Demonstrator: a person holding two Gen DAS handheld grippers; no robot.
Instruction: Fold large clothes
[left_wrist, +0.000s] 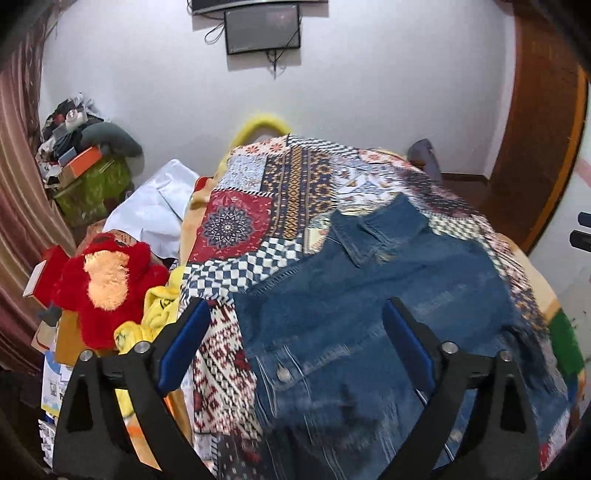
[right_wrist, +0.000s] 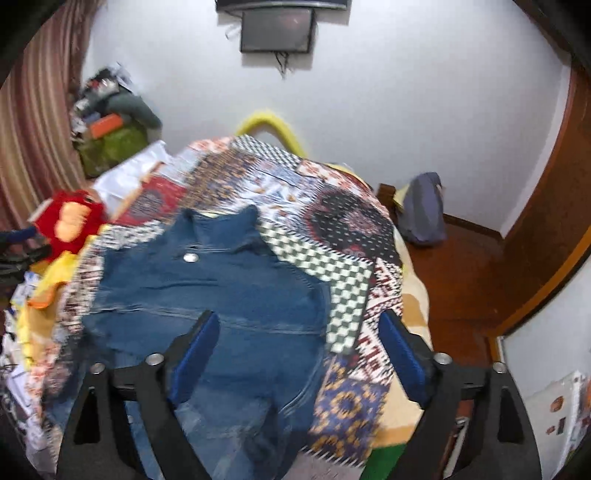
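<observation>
A blue denim jacket (left_wrist: 369, 295) lies spread flat on a patchwork bedspread (left_wrist: 258, 206), its collar toward the far wall. In the left wrist view my left gripper (left_wrist: 295, 317) hovers open above the jacket's left front, its blue pads wide apart with nothing between them. A metal button (left_wrist: 283, 373) shows below it. In the right wrist view the same jacket (right_wrist: 207, 288) lies under my right gripper (right_wrist: 299, 328), which also stands open and holds nothing. It hangs over the jacket's right side and the bedspread (right_wrist: 351, 295). Neither gripper touches the cloth.
A red plush toy (left_wrist: 107, 280) and yellow cloth lie at the bed's left edge beside cluttered boxes. White fabric (left_wrist: 147, 210) lies behind them. A screen (left_wrist: 263, 31) hangs on the far wall. A grey bag (right_wrist: 421, 210) sits on the wooden floor at right.
</observation>
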